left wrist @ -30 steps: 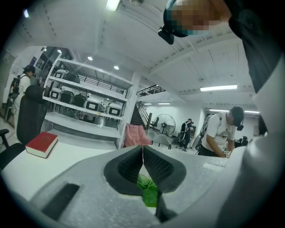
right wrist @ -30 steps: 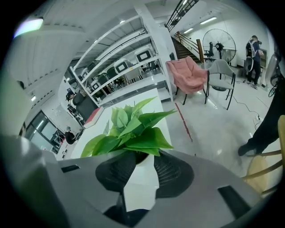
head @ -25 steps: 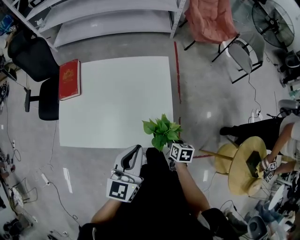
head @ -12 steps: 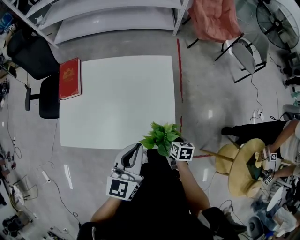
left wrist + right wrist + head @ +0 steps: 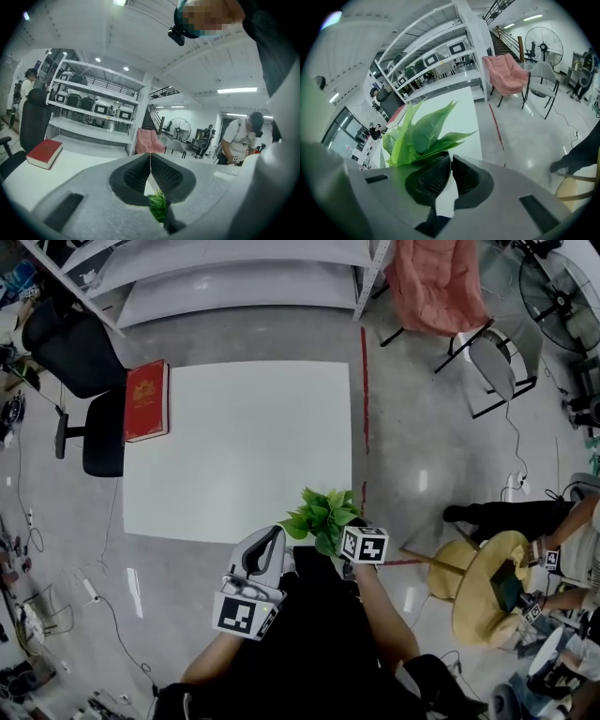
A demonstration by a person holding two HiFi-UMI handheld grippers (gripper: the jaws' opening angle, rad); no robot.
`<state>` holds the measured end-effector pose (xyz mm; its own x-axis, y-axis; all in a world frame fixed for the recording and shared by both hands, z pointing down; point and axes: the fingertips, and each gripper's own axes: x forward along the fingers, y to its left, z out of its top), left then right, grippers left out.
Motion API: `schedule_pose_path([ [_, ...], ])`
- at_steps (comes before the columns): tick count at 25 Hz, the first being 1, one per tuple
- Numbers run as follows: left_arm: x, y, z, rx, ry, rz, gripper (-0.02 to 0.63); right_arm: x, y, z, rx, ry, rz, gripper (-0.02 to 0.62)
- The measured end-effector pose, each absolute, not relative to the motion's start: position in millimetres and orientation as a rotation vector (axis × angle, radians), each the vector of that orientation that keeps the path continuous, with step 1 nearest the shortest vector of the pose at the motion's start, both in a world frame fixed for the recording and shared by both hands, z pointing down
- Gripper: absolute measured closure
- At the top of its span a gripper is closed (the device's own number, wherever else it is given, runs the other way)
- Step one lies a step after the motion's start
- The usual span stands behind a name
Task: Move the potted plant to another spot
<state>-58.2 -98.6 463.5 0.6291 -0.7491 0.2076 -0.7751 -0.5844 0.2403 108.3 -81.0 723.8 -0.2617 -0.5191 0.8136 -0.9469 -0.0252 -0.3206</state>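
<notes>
The potted plant (image 5: 322,516) has bright green leaves and hangs over the white table's (image 5: 234,446) near right corner. My right gripper (image 5: 341,542) is shut on it. In the right gripper view the leaves (image 5: 423,133) fan out above the jaws, and the white pot rim (image 5: 446,200) is pinched between them in my right gripper (image 5: 451,172). The pot's body is hidden. My left gripper (image 5: 271,540) hovers just left of the plant, off the table's near edge. In the left gripper view my left gripper (image 5: 150,165) has its jaws pressed together with nothing in them.
A red book (image 5: 145,399) lies on the table's far left edge, with a black office chair (image 5: 80,343) beside it. Grey shelving (image 5: 234,277) stands behind, a pink chair (image 5: 436,282) at back right. A yellow round stool (image 5: 483,587) and another person are at the right.
The plant has sunk slightly toward me, still held in my right gripper. My left gripper has kept its place. The person at the right has shifted.
</notes>
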Motion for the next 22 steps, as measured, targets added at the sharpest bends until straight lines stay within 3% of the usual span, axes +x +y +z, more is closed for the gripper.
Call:
schedule_pose_path([
  [22, -33.3, -135.9, 425.6, 2.513, -1.484, 0.039, 0.586, 133.1, -164.4, 691.2, 1.413, -1.967, 1.144, 0.569],
])
